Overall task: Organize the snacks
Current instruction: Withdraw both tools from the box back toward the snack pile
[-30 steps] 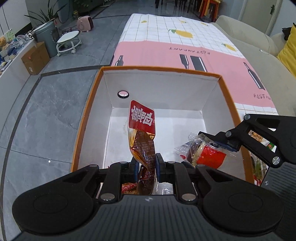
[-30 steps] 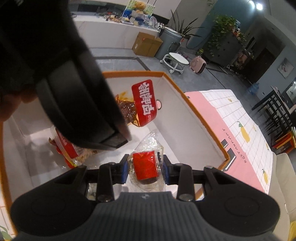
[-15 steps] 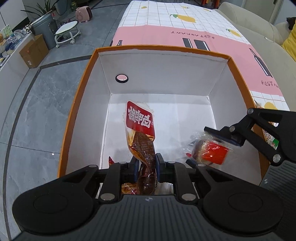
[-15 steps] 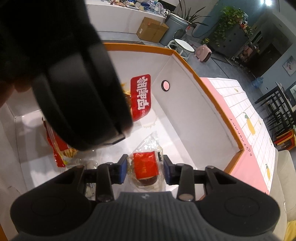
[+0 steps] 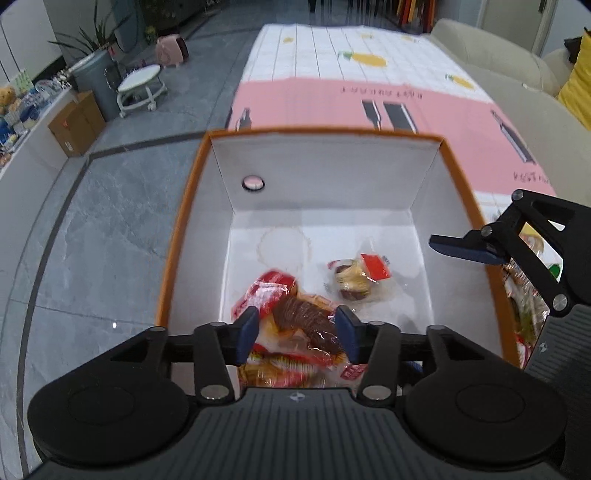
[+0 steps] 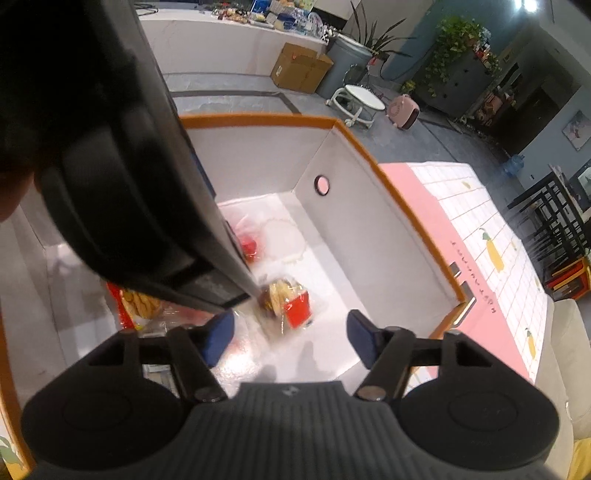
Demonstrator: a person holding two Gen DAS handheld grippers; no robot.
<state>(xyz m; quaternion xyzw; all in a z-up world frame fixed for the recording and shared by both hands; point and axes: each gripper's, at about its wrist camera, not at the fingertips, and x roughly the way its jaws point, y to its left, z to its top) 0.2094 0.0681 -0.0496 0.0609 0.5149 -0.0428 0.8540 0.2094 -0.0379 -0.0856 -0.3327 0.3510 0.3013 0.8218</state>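
My left hand-held gripper and right hand-held gripper hang wide, empty, over the orange-rimmed box, its snack packets lying at lower centre.

Soft, even daylight filled the white box; snacks blurred mid-motion, a ceiling lamp glared top right, and fisheye bending warped every edge.

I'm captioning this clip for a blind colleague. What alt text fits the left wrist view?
The open left gripper hovers over a white box with an orange rim holding wrapped snacks: a brown meat snack packet and a small clear-wrapped cake. The right gripper, also open, reaches in from the right.
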